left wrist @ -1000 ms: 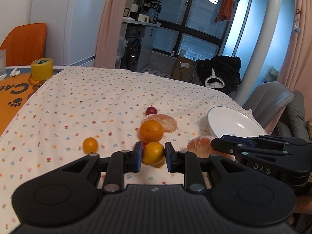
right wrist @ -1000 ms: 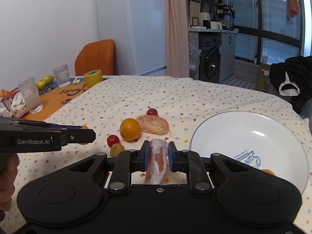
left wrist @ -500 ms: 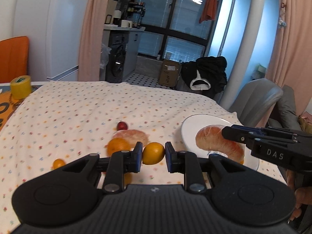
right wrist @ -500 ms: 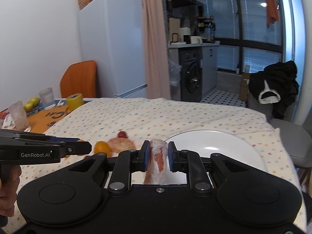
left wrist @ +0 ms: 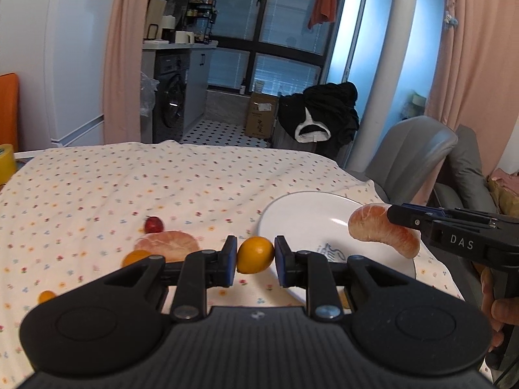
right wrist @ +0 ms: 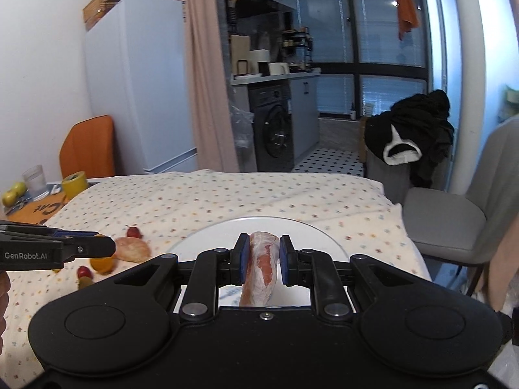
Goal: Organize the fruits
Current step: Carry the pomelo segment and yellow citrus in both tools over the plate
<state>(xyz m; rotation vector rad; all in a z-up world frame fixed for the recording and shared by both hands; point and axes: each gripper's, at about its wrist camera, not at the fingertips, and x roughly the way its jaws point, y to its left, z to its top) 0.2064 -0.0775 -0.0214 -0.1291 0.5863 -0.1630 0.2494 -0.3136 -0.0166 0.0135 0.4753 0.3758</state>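
The left gripper point(left wrist: 255, 256) is clamped on a small orange citrus fruit point(left wrist: 255, 255), held by its sides between the two blue pads and lifted clear of the flowered tablecloth point(left wrist: 162, 181). The right gripper point(right wrist: 263, 259) is clamped on a peeled grapefruit segment point(right wrist: 262, 267), a long, pale pink crescent whose long axis hangs down and slightly forward from the jaws. Seen from the left wrist, that segment point(left wrist: 382, 234) hangs over the near right part of the white plate point(left wrist: 305, 214), clear of its surface, with its long axis running across the plate from upper left to lower right. From the right gripper, the plate point(right wrist: 324, 236) lies directly ahead and below, so this hand seems ready to lower and let go. From the left gripper, the plate lies ahead and to the right, with its near rim just beyond the right fingertip; this hand is the farther of the two and would likely need to shift right before setting its fruit down. Fruit left on the cloth lies ahead and to the left of the left gripper: another peeled segment point(left wrist: 167, 241), a small red fruit point(left wrist: 153, 224) behind it, an orange point(left wrist: 136, 257) beside it, and a tiny orange fruit point(left wrist: 46, 296) farther left.
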